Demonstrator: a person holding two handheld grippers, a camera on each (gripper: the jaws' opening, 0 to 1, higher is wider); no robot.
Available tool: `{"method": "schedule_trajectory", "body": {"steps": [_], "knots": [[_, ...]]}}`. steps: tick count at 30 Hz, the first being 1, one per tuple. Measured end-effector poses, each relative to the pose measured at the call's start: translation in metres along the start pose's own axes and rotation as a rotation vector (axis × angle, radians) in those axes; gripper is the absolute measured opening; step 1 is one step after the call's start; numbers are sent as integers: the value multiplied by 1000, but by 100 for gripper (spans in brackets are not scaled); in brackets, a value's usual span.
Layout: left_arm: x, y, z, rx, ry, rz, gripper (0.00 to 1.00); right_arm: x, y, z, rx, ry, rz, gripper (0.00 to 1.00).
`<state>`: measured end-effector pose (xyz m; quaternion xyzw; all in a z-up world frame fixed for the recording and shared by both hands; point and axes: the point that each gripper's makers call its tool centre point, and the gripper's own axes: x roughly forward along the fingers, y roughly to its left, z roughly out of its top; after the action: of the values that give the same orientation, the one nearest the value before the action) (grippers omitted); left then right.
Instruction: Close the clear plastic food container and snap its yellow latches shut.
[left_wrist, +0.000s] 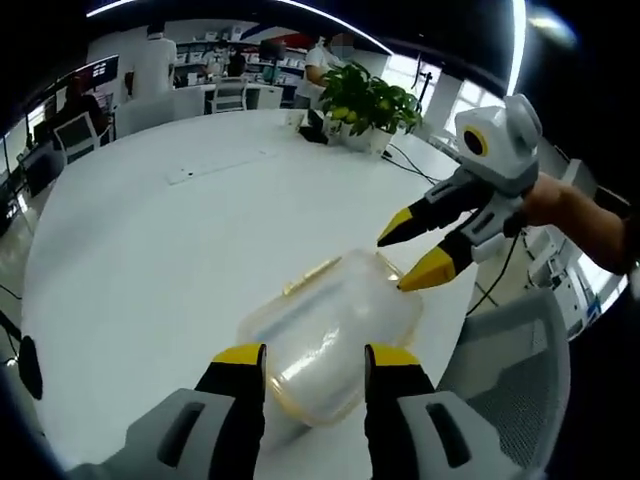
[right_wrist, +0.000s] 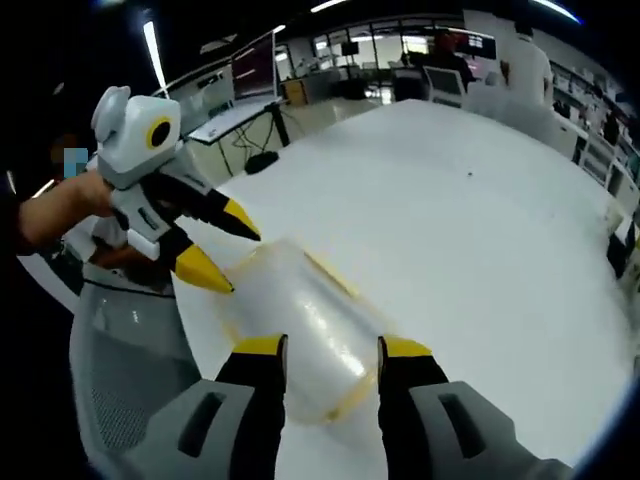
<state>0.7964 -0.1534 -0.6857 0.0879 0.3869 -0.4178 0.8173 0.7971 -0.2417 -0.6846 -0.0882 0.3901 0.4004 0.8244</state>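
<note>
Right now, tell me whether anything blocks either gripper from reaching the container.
Nothing visible does. The clear container lies on the white table just beyond the left gripper, whose jaws are open. The right gripper hovers open at its far end, with bare table around.

I note an open-plan office: desks with monitors (right_wrist: 255, 68) upper left, office chairs (left_wrist: 229, 95), potted plant (left_wrist: 368, 100) upper centre.

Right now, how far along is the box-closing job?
The lid already sits on the box, which lies on the table. Both grippers, left and right, hover open at opposite ends, touching nothing. A yellow latch looks unsnapped; whether any latch is shut, I cannot tell.
</note>
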Motion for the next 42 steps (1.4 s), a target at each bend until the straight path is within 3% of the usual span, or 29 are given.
{"method": "schedule_trajectory", "body": {"steps": [23,34,42], "knots": [[22,-24,4,207,59,-119,24,25,13,15,-167,13,131,19],[29,-38,4,317,82,-164,25,37,18,22,-285,44,201,24],[29,-50,-2,391,93,-181,28,42,15,18,-348,113,268,33]]}}
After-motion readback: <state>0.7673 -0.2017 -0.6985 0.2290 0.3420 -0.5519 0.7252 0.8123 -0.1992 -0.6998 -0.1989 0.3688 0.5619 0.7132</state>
